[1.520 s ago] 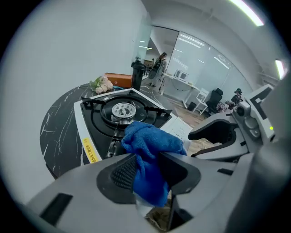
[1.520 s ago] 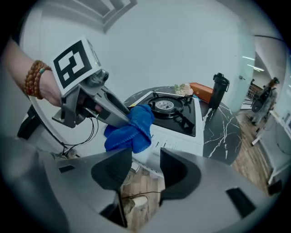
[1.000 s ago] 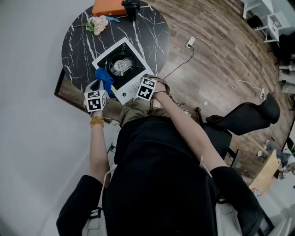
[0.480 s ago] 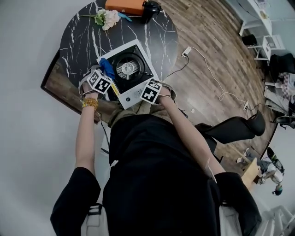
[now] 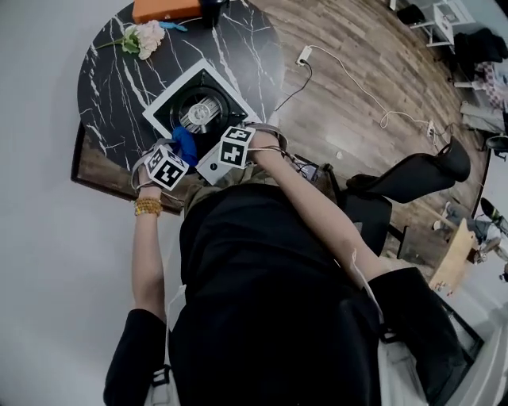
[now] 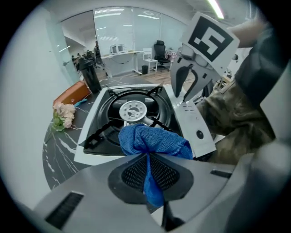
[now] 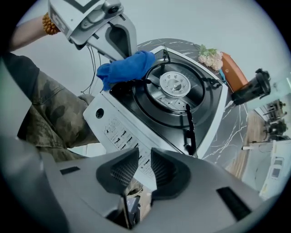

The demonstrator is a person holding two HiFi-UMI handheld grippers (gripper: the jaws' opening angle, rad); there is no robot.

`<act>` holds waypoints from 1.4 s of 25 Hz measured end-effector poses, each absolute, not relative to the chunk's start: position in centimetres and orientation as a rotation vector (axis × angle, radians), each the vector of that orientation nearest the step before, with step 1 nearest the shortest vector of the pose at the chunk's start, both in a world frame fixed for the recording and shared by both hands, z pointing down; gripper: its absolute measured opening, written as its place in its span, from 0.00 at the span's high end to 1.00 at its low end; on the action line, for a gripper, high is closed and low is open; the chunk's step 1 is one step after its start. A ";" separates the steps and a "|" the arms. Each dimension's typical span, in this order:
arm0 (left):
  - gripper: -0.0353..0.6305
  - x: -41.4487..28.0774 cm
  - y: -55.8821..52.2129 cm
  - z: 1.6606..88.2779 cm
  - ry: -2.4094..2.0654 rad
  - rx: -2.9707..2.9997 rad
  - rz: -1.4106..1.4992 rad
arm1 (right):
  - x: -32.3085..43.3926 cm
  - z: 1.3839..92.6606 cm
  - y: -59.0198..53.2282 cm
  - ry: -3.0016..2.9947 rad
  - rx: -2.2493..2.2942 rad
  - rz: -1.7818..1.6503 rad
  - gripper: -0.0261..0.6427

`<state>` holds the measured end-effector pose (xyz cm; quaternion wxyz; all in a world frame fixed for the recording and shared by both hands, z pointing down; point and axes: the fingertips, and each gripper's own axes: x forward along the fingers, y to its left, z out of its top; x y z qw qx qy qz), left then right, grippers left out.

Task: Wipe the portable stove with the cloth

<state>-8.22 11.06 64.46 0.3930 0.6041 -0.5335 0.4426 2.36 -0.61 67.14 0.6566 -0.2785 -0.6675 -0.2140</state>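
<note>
Round black marble table (image 5: 111,87) over a wood floor (image 5: 317,135), with the white portable stove (image 5: 200,111) sitting on the table's near side, close to the person. Left claw (image 6: 148,157) is pressed together, pinching the blue cloth (image 5: 186,144). The cloth is bunched up beyond the pads and sits at the stove's near-left corner, over the rim of the black burner well and just beside the control panel. Right claw (image 7: 144,154) points down at the stove's front control panel. Its jaws have just been closing and now stand a narrow gap apart, with the panel's printed front edge showing in that gap. No pad is clearly pressing on the panel. Beyond the stove, at the table's far edge, are a small bunch of pale flowers (image 5: 141,36), an orange case (image 5: 163,8) and a dark bottle (image 6: 91,75). To the right of the stove, off the table, a white cable (image 5: 349,79) trails across the floor. A black office chair (image 5: 413,178) stands further right, well apart from the stove.
</note>
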 end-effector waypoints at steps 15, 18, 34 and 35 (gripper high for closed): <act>0.91 -4.7 10.0 62.9 -1.186 1.751 0.646 | 0.8 65.0 1.4 -1.829 -0.671 -0.242 0.81; 0.91 -5.1 6.6 57.4 -1.341 1.826 0.209 | -0.7 58.1 4.7 -2.183 -0.868 -0.105 0.64; 0.91 -6.1 3.9 53.6 -1.465 1.616 -0.739 | -6.1 56.8 -0.5 -2.172 -0.984 -0.496 0.88; 0.91 -6.2 4.3 54.4 -1.520 1.589 -0.685 | -7.3 57.5 -2.3 -2.162 -0.937 -0.497 0.88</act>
